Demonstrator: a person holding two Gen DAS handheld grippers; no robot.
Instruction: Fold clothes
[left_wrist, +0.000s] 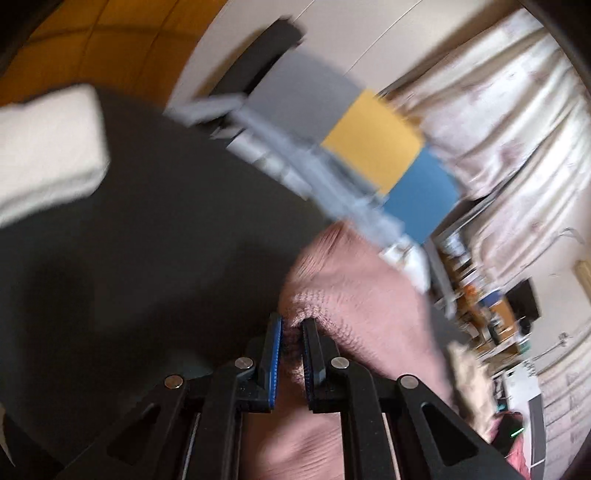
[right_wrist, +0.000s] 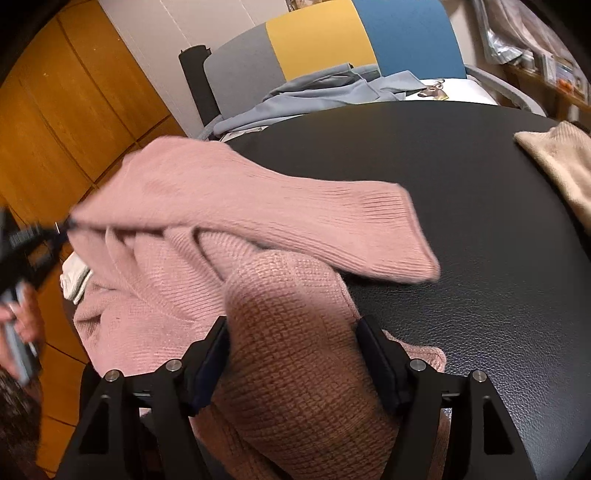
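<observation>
A pink knit sweater lies bunched on the round black table, one sleeve stretched out to the right. My left gripper is shut on a fold of the pink sweater and holds it up; it also shows at the left edge of the right wrist view, pinching the sweater's edge. My right gripper has its jaws wide apart with a thick bunch of the sweater between the fingers.
A folded white cloth lies at the table's far side. A beige knit garment lies at the table's right edge. A grey, yellow and blue chair with a grey-blue garment stands behind the table. Wooden cabinets are on the left.
</observation>
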